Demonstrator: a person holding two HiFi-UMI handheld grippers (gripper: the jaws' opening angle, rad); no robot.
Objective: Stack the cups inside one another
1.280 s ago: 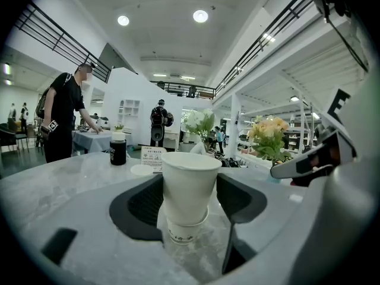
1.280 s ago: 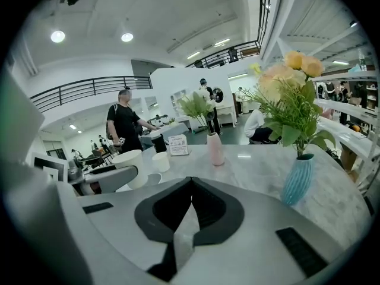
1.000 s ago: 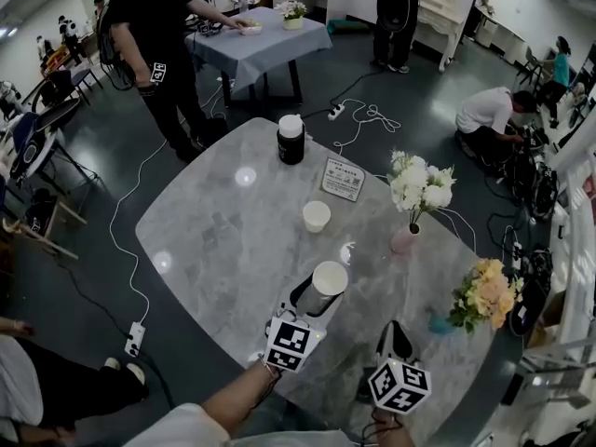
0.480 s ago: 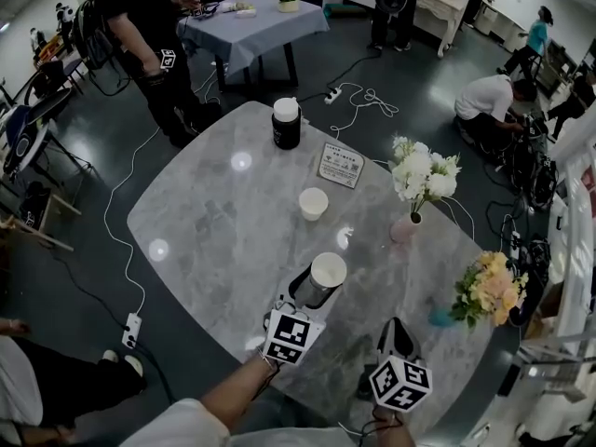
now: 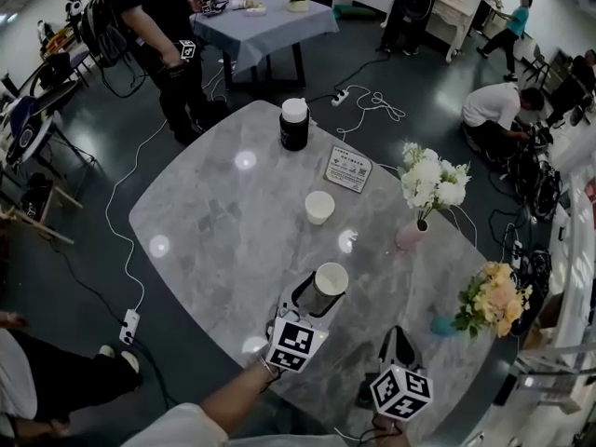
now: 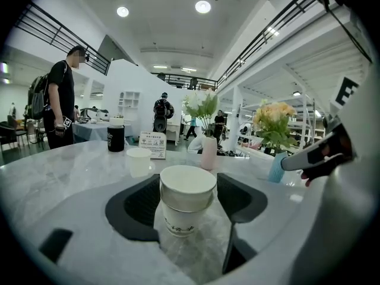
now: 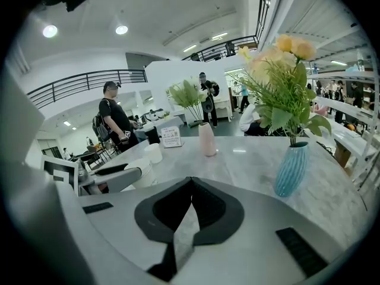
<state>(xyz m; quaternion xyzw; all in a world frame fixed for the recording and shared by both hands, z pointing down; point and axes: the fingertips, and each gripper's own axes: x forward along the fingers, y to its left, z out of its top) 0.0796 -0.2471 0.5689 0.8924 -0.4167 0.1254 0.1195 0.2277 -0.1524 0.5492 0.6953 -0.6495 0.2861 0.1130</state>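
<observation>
A white paper cup [image 6: 187,202] stands upright between the jaws of my left gripper [image 6: 188,180], whose pads press on its sides just under the rim. In the head view this cup [image 5: 329,280] is near the table's front edge, with the left gripper [image 5: 321,296] around it. I cannot tell whether its base touches the table. A second white paper cup [image 5: 319,206] stands alone farther back, in the middle of the table; it also shows in the left gripper view [image 6: 138,158]. My right gripper [image 5: 396,340] is to the right, and its jaws [image 7: 190,181] meet with nothing between them.
On the grey marble table [image 5: 214,222] stand a black canister with a white lid [image 5: 293,124], a small sign card [image 5: 348,169], a pink vase of white flowers [image 5: 407,237] and a blue vase of peach flowers [image 5: 443,325]. People stand and crouch beyond the table.
The left gripper has sunk a little toward the table with the cup in it. The head view has shifted slightly. The right gripper has kept still.
</observation>
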